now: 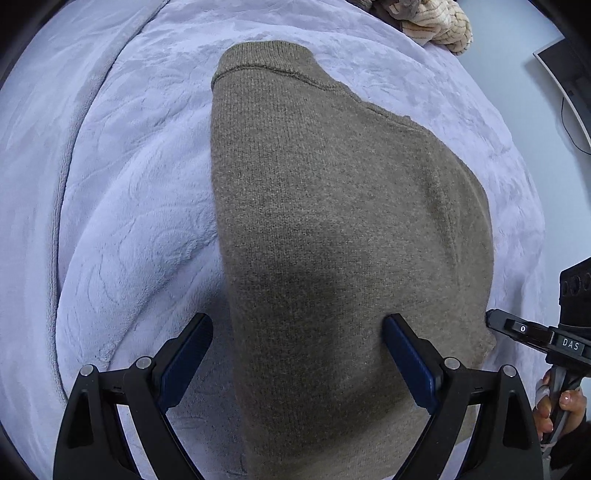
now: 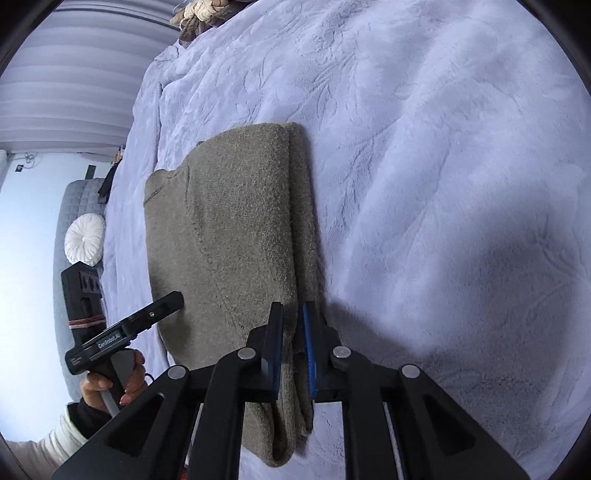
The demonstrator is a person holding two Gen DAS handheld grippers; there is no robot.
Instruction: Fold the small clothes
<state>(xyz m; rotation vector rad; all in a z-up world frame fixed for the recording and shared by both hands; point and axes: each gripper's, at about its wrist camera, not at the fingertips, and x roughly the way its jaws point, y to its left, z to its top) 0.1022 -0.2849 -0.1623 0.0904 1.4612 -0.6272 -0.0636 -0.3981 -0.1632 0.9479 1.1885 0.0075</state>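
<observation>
A: Right wrist view first. The right gripper (image 2: 293, 347) has its fingers pressed onto the thick folded edge of the olive sweater (image 2: 229, 236), which lies flat on the lilac blanket (image 2: 424, 166). The bulk of the garment runs from those fingers toward 11 o'clock, and its long axis goes roughly 12 to 6.

B: And the other one?

A: The left gripper (image 2: 162, 308) comes in at 9 o'clock from the right one, its tip just at the sweater's opposite long edge. In its own camera the left gripper (image 1: 297, 354) stands spread wide, holding nothing, with the sweater (image 1: 332, 206) stretching away toward 12 o'clock between and beyond the fingers.

B: So which tool matters for the next fold?

A: I judge the right one: it already pinches the doubled edge at the near end. The fold likely turns on the long axis, near end carried toward the far end at 12. The left sits at the same near end, well placed to take the other corner.

B: Anything else about?

A: A heap of other clothes (image 1: 436, 26) at 1 o'clock, well apart.
</observation>
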